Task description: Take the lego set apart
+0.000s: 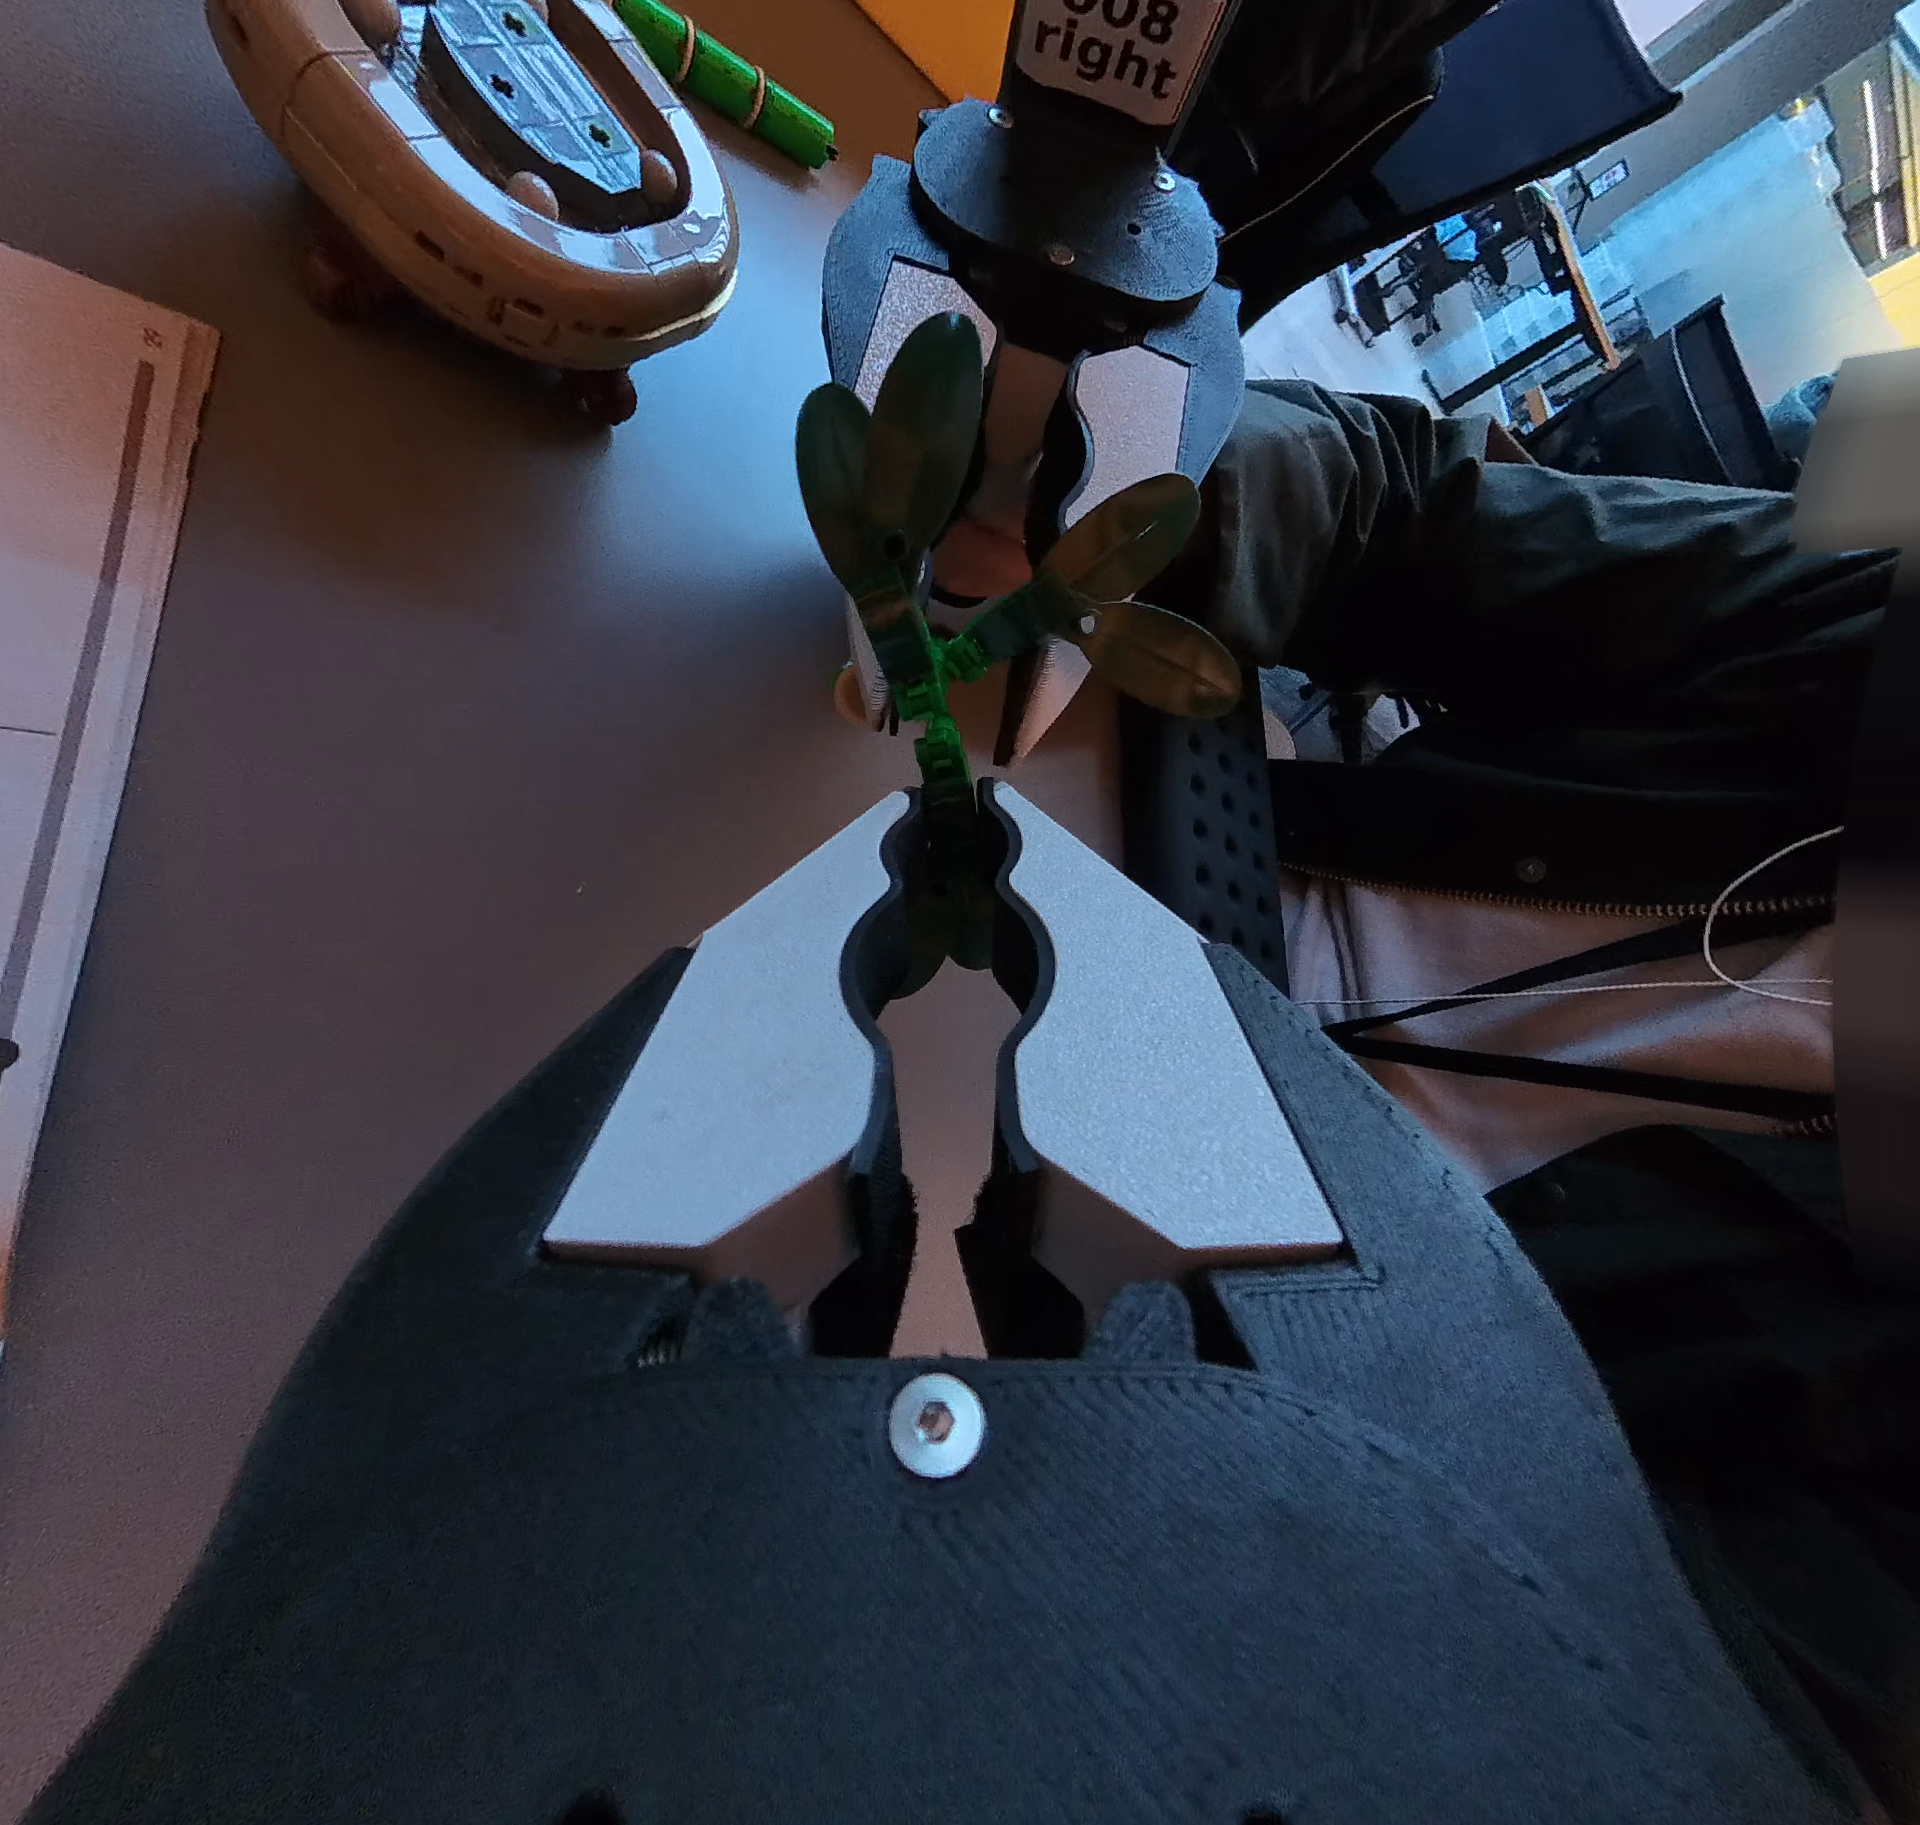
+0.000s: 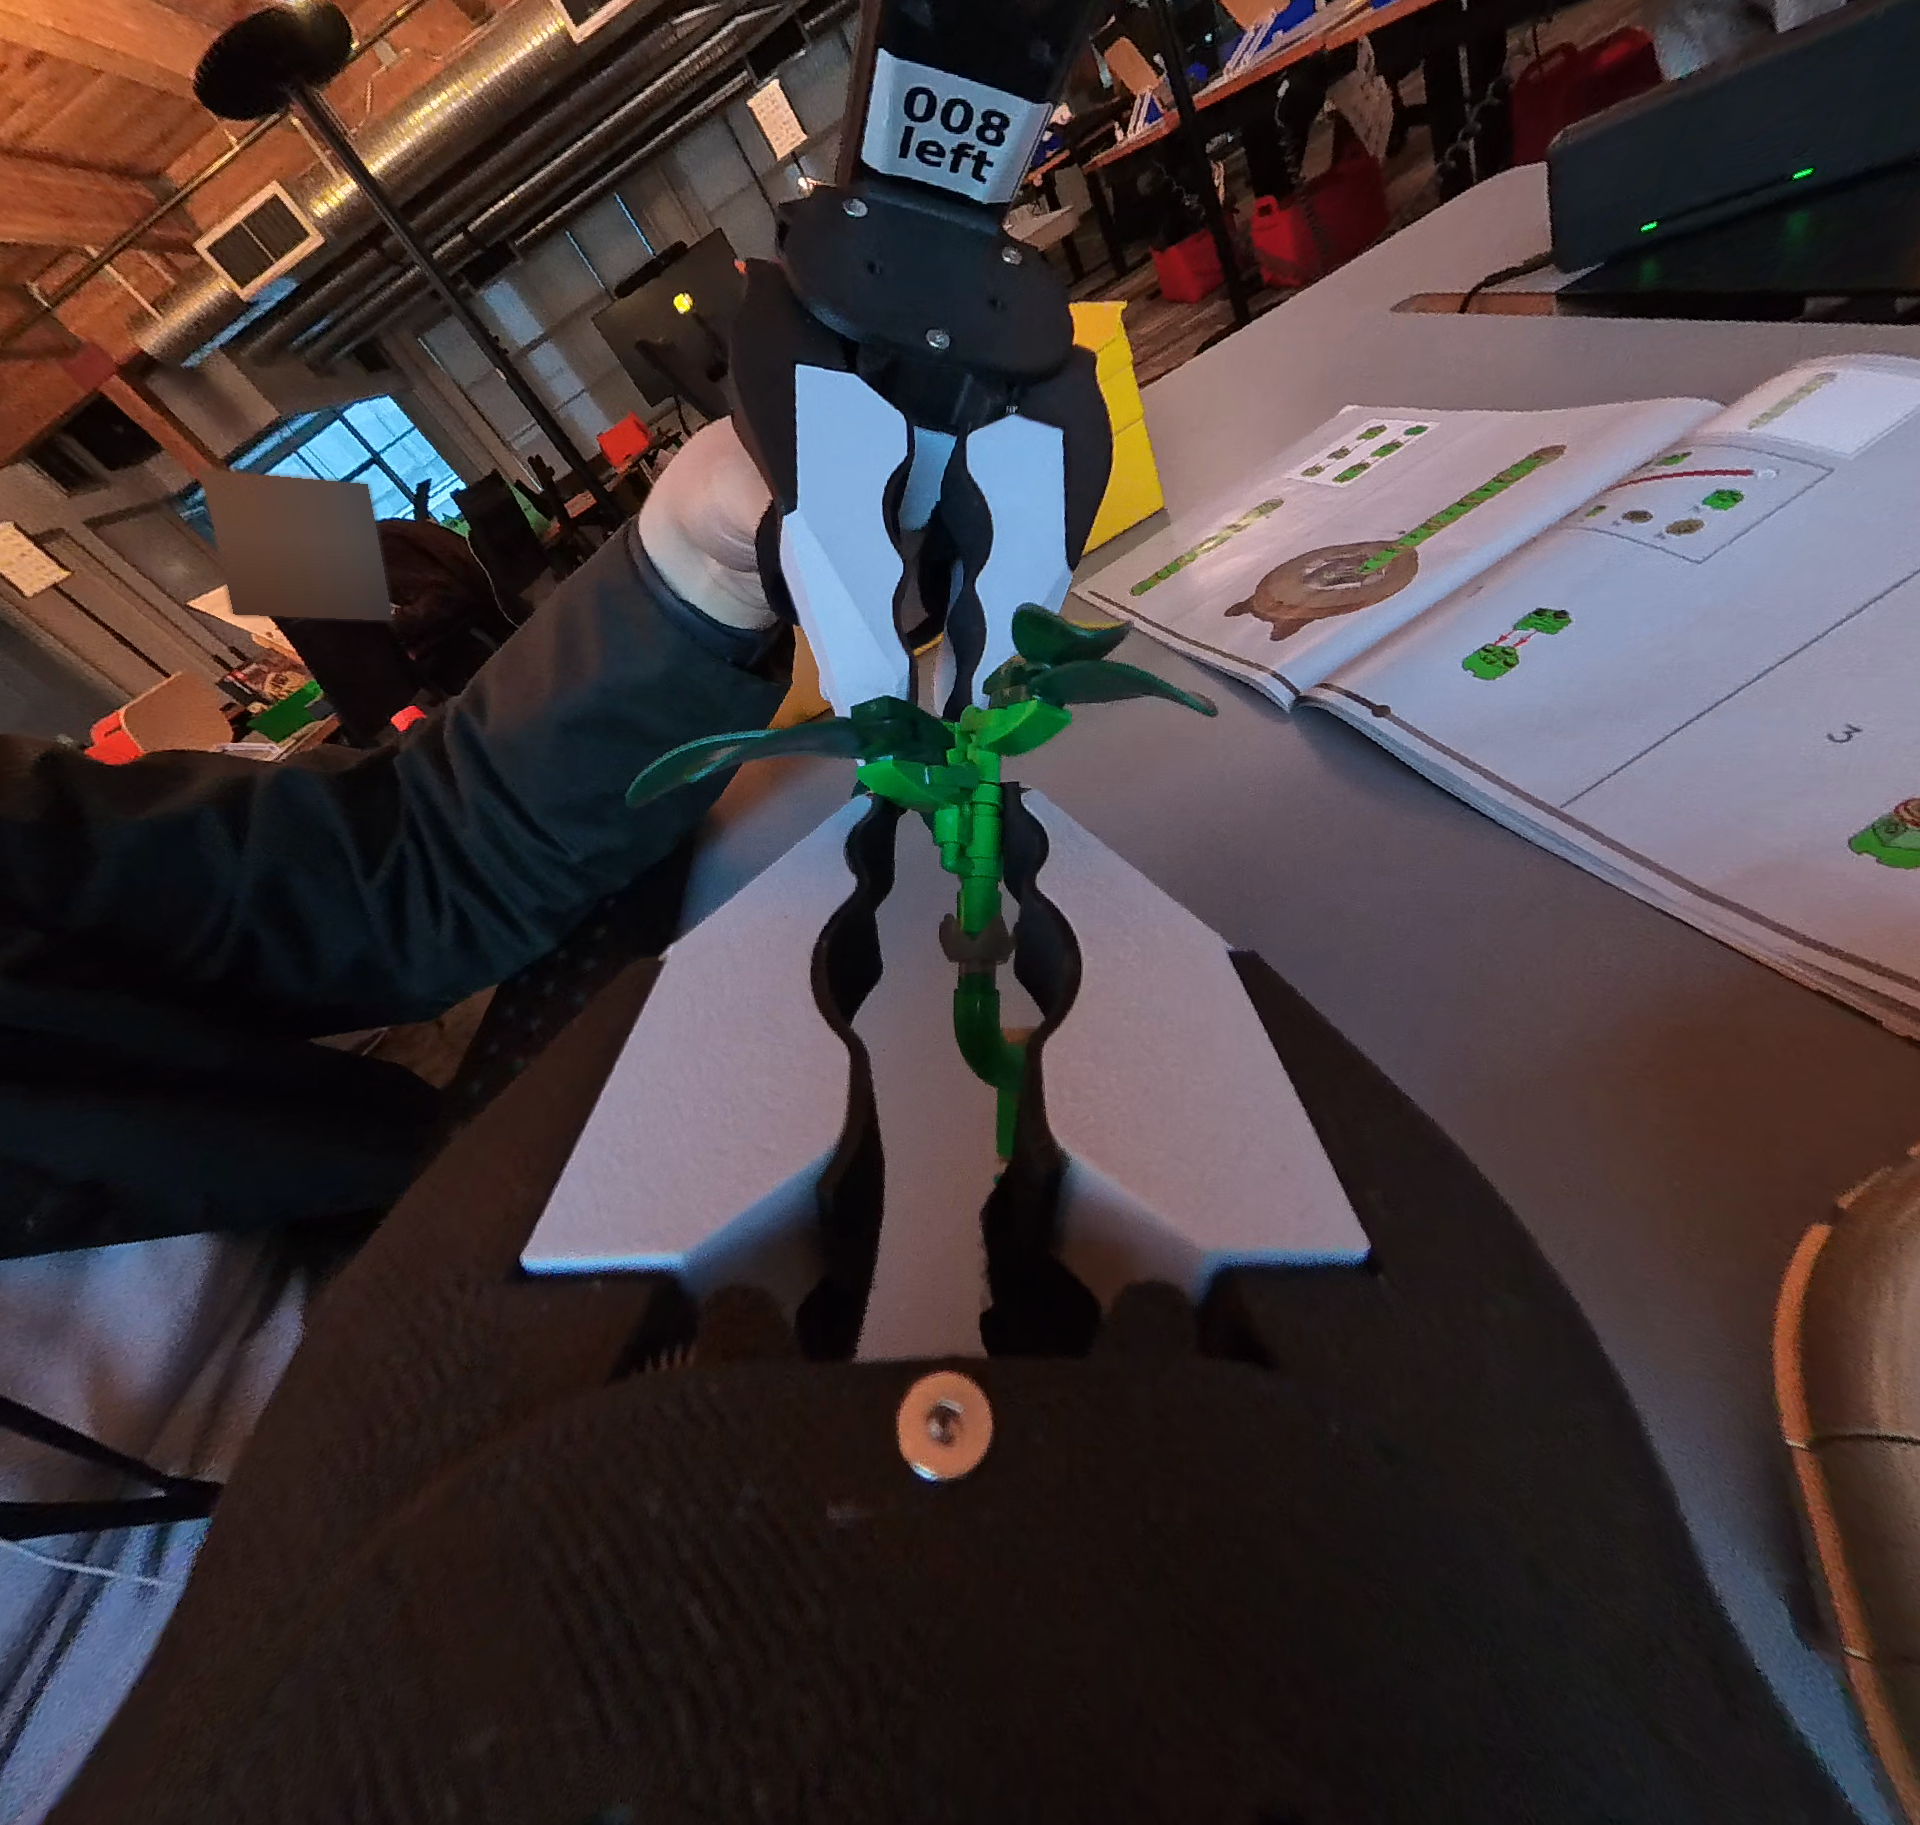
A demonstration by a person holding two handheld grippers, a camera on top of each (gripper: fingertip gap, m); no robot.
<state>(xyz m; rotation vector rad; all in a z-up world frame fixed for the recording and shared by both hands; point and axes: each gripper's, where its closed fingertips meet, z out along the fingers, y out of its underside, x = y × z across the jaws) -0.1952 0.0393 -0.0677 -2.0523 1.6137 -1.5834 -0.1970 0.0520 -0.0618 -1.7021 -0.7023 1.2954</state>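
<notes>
A green lego plant [image 1: 940,674], a jointed bright green stem with dark green leaves, is held in the air between both grippers, above the table. My left gripper [image 1: 948,793] is shut on one end of it, with dark leaves showing between its fingers. My right gripper [image 1: 945,726] comes in from the opposite side, its fingers on either side of the branching stem. In the right wrist view the stem [image 2: 977,840] runs between the fingers of my right gripper [image 2: 948,804], which is shut on it. My left gripper [image 2: 914,705] grips the leafy end.
A tan oval lego pot [image 1: 468,144] stands on the grey table [image 1: 468,632], with a green bamboo stalk [image 1: 717,61] behind it. An open instruction booklet [image 2: 1558,632] lies on the table. A yellow bin [image 2: 1117,425] stands at the back. A person's dark sleeve [image 2: 416,840] is at the left. The grippers are tip to tip, or close to it. Left tips and right tips are each some 15 cm from the tan oval lego pot [image 1: 468,144].
</notes>
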